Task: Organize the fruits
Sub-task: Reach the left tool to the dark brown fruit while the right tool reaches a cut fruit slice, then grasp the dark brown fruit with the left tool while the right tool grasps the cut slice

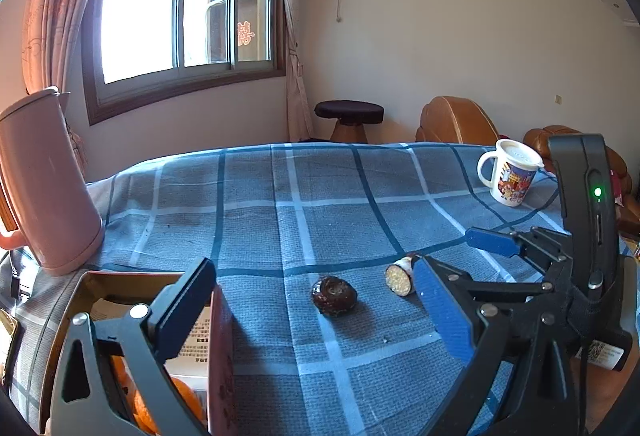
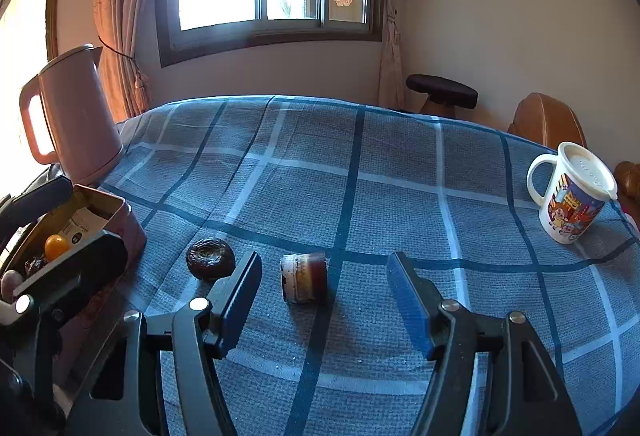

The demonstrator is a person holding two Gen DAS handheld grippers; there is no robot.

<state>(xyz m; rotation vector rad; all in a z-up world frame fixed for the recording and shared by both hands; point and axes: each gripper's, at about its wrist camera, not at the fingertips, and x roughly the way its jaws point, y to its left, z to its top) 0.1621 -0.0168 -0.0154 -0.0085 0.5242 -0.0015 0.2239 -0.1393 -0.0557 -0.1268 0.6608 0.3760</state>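
The right gripper [image 2: 324, 300] hangs low over the table [image 2: 400, 172] with its jaws spread wide and nothing between them; the cut fruit piece [image 2: 304, 278] lies on the checked cloth just beyond, roughly in line with the gap. It looks like a short stub with a dark skin and a pale cut face, lying on its side. I would judge it light and fairly firm, but round enough to roll, so the jaws should close across the skin at its middle and not on the cut ends.

Just left of it sits a dark wrinkled fruit [image 2: 211, 259], flat and dimpled on top, probably soft and a little sticky; a gentle pinch across its width should do.

The left gripper [image 1: 316, 312] has its jaws released too, holding nothing, and it hovers at the near left beside the open box [image 2: 100, 202], where an orange fruit [image 2: 56, 246] and some darker pieces already lie. That box seems the place for the rest.

A pink kettle [image 2: 76, 116] stands far left behind the box, and a lidded cartoon mug [image 2: 572, 196] far right, well apart from both fruits. The left gripper itself crowds the box's near edge, which could get in the way of a drop.
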